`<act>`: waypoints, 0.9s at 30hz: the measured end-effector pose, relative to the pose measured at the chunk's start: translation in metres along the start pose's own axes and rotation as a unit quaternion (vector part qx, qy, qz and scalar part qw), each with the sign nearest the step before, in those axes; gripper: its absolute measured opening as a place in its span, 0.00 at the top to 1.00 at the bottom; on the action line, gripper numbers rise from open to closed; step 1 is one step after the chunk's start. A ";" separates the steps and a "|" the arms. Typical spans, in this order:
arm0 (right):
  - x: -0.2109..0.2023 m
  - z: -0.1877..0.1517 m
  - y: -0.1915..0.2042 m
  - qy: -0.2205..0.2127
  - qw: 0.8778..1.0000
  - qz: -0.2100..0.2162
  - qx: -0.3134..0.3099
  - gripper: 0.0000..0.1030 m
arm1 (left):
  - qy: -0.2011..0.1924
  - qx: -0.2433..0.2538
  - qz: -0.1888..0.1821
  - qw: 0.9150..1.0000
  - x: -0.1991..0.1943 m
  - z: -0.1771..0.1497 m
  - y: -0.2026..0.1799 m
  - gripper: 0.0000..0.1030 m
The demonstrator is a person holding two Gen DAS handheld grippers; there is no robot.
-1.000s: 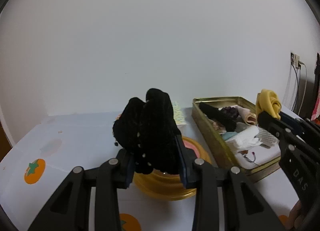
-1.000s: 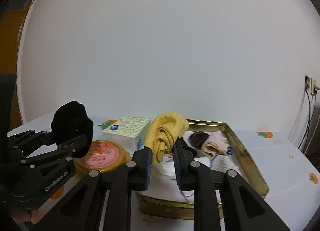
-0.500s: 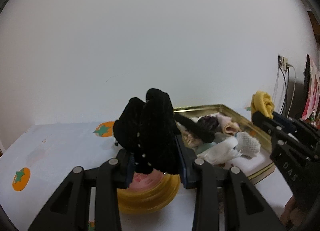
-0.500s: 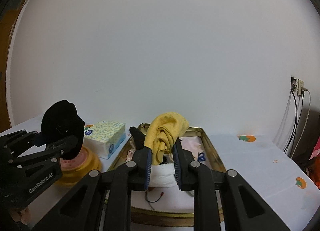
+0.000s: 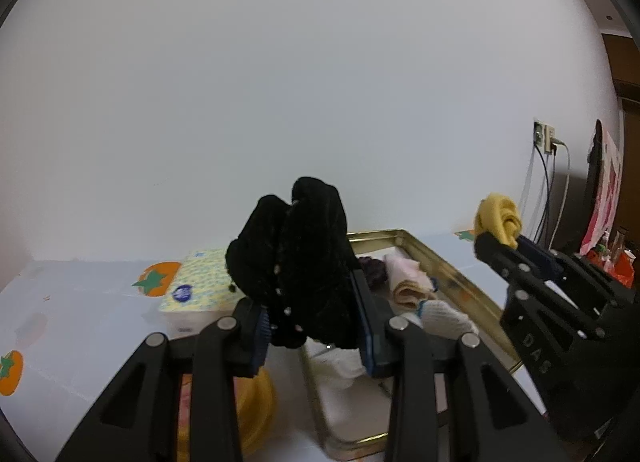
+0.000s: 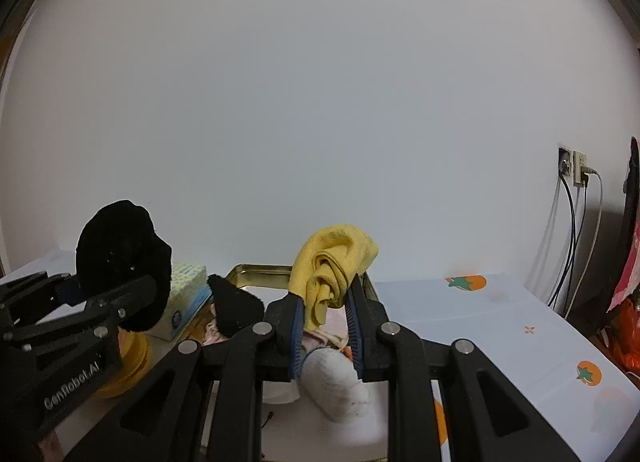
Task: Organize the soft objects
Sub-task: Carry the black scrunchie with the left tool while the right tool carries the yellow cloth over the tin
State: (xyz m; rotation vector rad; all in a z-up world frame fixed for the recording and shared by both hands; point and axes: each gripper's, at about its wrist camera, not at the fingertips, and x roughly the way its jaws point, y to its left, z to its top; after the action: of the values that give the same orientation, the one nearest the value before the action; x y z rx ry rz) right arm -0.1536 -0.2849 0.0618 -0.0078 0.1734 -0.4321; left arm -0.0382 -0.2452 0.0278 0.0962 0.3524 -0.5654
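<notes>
My left gripper (image 5: 312, 336) is shut on a black fuzzy cloth (image 5: 296, 266) and holds it up over the near end of a gold metal tray (image 5: 452, 274). It also shows at the left of the right wrist view (image 6: 120, 246). My right gripper (image 6: 324, 338) is shut on a yellow cloth (image 6: 332, 262), held above the tray (image 6: 260, 271); it shows in the left wrist view (image 5: 500, 218). The tray holds a white knitted piece (image 6: 332, 386), a pink cloth (image 5: 404, 278), a dark purple item (image 5: 372, 268) and a black piece (image 6: 234, 310).
A yellow-patterned tissue box (image 5: 196, 290) stands left of the tray, with a yellow round tin (image 5: 256, 410) in front of it. The tablecloth (image 6: 520, 326) has orange fruit prints. Wall sockets with cables (image 6: 572, 170) are at the far right.
Both grippers have swung right with their cloths still held. The tray has come under them, and the round tin and tissue box have slid to the left in view.
</notes>
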 end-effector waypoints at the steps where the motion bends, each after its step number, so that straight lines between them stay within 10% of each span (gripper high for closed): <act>1: 0.002 0.001 -0.001 0.000 1.000 -0.002 0.000 0.79 | 0.002 -0.001 -0.004 1.000 0.002 0.001 -0.003 0.67; 27: 0.062 0.016 -0.019 0.037 0.999 -0.005 0.000 0.79 | 0.043 -0.020 -0.012 0.999 0.053 0.016 -0.025 0.67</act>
State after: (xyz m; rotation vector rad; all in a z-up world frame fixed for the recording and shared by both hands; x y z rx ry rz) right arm -0.1033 -0.3289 0.0685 0.0083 0.2459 -0.4419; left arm -0.0053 -0.2960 0.0239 0.0785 0.4482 -0.5784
